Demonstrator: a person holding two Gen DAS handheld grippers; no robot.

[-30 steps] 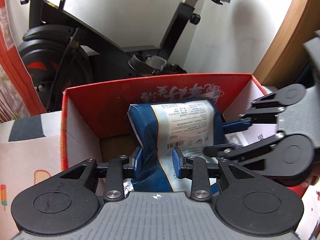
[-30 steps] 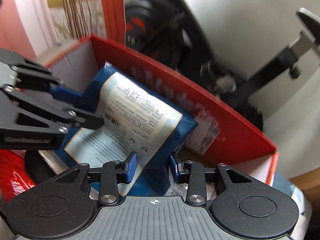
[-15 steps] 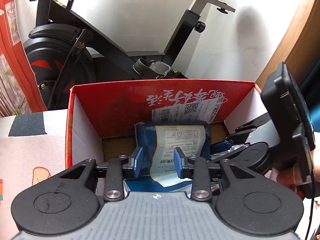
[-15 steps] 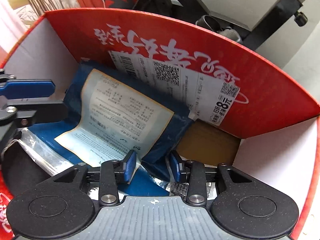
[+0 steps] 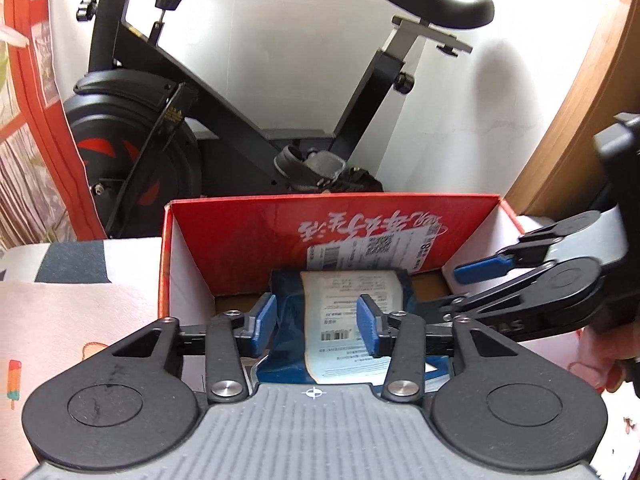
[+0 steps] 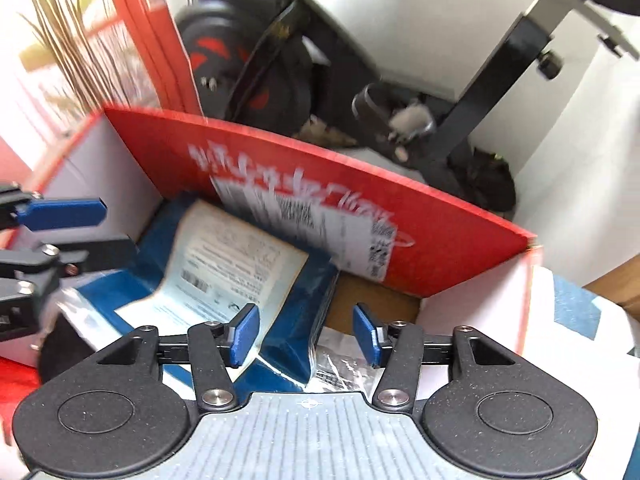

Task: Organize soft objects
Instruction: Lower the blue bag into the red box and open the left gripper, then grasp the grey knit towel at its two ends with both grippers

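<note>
Blue package [image 5: 344, 320] (white label up) lies in red box [image 5: 240, 240]; left gripper [image 5: 316, 330], right gripper [image 6: 306, 336] opening, both released.

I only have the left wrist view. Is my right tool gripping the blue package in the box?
Observer: No. In the right wrist view the right tool is opening; its pads straddle a corner of the blue package without pressing it.
Operator: What lies under that corner?
Observer: A crinkled clear wrapper, on the bottom of the red box.
Operator: Any room beside the package?
Observer: Yes, bare brown cardboard floor shows to its right, against the back wall.
</note>
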